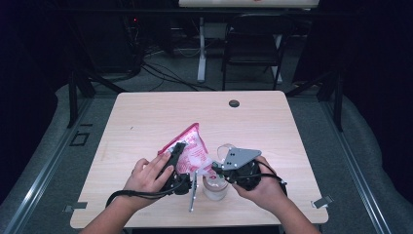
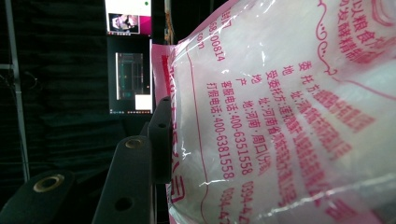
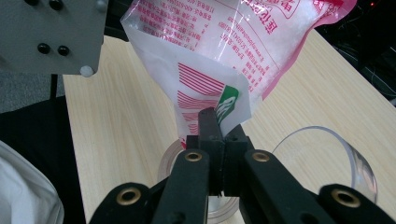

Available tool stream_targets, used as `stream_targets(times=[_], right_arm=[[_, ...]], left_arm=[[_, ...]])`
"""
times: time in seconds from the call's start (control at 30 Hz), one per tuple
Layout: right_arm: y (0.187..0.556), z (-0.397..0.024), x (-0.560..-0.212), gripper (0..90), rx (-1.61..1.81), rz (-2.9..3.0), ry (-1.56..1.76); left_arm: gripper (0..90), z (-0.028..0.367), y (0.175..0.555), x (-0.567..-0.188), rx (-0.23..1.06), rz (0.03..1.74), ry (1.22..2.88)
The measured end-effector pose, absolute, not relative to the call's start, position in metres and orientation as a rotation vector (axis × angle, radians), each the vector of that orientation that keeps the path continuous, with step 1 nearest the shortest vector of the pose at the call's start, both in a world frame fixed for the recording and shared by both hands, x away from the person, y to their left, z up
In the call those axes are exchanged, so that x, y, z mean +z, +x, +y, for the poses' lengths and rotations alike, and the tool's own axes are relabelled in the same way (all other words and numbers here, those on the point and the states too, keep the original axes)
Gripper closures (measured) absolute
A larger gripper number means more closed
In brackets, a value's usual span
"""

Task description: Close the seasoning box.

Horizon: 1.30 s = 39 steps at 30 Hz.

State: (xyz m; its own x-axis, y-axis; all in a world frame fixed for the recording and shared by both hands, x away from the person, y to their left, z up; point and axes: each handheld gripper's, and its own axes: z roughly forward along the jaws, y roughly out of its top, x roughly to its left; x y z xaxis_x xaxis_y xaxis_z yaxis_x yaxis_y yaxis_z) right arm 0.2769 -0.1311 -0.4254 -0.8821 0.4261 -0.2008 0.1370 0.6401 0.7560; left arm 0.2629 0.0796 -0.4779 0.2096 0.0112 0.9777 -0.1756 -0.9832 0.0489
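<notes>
The pink-and-white plastic bag [image 1: 189, 146] is hanging tilted above the table [image 1: 146, 117], its body clamped between the half-open jaws of the left gripper [image 1: 176, 163], while the right gripper [image 1: 217, 168] is pinching the bag's lower corner with jaws fully closed. The right gripper view is showing two clear round jars [image 3: 327, 154] beneath that corner (glossy, crinkled film, red print), while the left gripper view is catching monitors [image 2: 128, 60] behind.

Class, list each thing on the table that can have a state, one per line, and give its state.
pink bag: lifted, tilted, corner over the jar
clear jar: upright, open
jar lid: off, lying beside the jar
left claw: clamped on the bag's side
right claw: shut on the bag's lower corner
</notes>
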Motion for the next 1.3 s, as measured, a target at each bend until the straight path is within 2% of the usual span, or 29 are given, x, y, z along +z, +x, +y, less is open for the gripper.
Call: stream_targets(times=[0.83, 0.87, 0.9, 1.3], right_arm=[[0.2781, -0.1306, -0.428, 90.0, 1.11, 2.497, 0.452], [0.2781, -0.1305, -0.4282, 90.0, 1.111, 2.497, 0.453], [0.2781, -0.1306, -0.4281, 90.0, 1.107, 2.498, 0.452], [0.2782, -0.1307, -0.4284, 90.0, 1.106, 2.498, 0.454]], left_arm=[[59.3, 0.0798, 0.2625, -0.4758, 1.89, -0.167, 2.312], [59.2, 0.0806, 0.265, -0.478, 1.895, -0.191, 2.261], [59.3, 0.0799, 0.2628, -0.4761, 1.894, -0.174, 2.303], [59.4, 0.0796, 0.2619, -0.4748, 1.896, -0.168, 2.306]])
